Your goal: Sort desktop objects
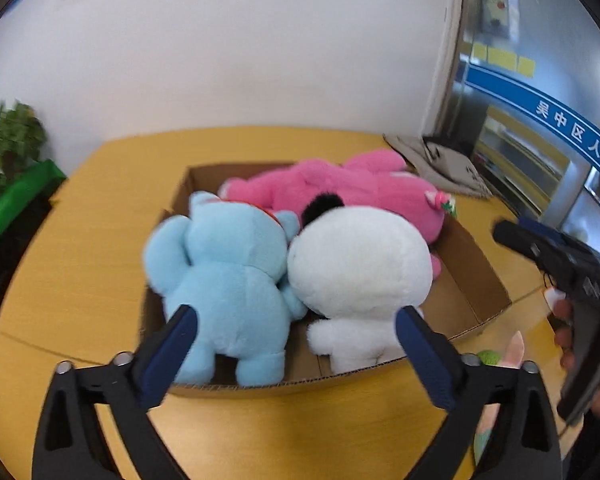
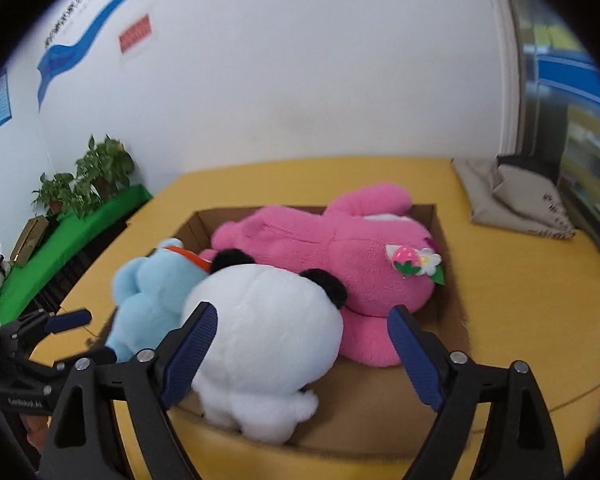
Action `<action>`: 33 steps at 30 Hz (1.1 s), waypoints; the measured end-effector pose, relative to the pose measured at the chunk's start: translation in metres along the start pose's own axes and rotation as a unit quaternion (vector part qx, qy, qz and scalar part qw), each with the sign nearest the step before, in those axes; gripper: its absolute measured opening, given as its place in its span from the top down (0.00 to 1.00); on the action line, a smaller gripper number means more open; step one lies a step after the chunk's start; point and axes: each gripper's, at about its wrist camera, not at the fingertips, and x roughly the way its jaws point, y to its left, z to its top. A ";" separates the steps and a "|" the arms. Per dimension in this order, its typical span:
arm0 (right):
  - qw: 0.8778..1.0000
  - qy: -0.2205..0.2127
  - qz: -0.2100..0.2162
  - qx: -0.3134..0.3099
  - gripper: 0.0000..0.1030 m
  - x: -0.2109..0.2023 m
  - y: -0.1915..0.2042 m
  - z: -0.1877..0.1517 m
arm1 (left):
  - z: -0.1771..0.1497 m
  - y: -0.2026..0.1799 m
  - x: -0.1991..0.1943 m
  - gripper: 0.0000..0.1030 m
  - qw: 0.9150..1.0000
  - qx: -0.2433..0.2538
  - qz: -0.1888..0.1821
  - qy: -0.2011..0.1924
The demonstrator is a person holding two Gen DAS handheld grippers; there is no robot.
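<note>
Three plush toys fill the cardboard box on the yellow table: the blue plush and white panda plush sit side by side at its near edge, the pink plush lying behind them. My left fingers are spread wide and empty just before the blue and white pair. My right fingers are likewise spread, holding nothing, over the panda.
</note>
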 end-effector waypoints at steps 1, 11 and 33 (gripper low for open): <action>1.000 -0.011 -0.007 -0.003 0.00 -0.013 0.004 -0.006 | -0.004 -0.005 -0.010 0.00 1.000 0.003 0.007 -0.008; 0.997 -0.031 -0.065 -0.025 0.00 -0.087 0.016 -0.031 | -0.027 -0.032 -0.061 0.00 0.999 0.018 0.025 -0.023; 0.996 -0.011 -0.070 -0.057 0.00 -0.112 0.032 -0.054 | -0.039 -0.042 -0.080 0.00 1.000 0.011 0.008 -0.016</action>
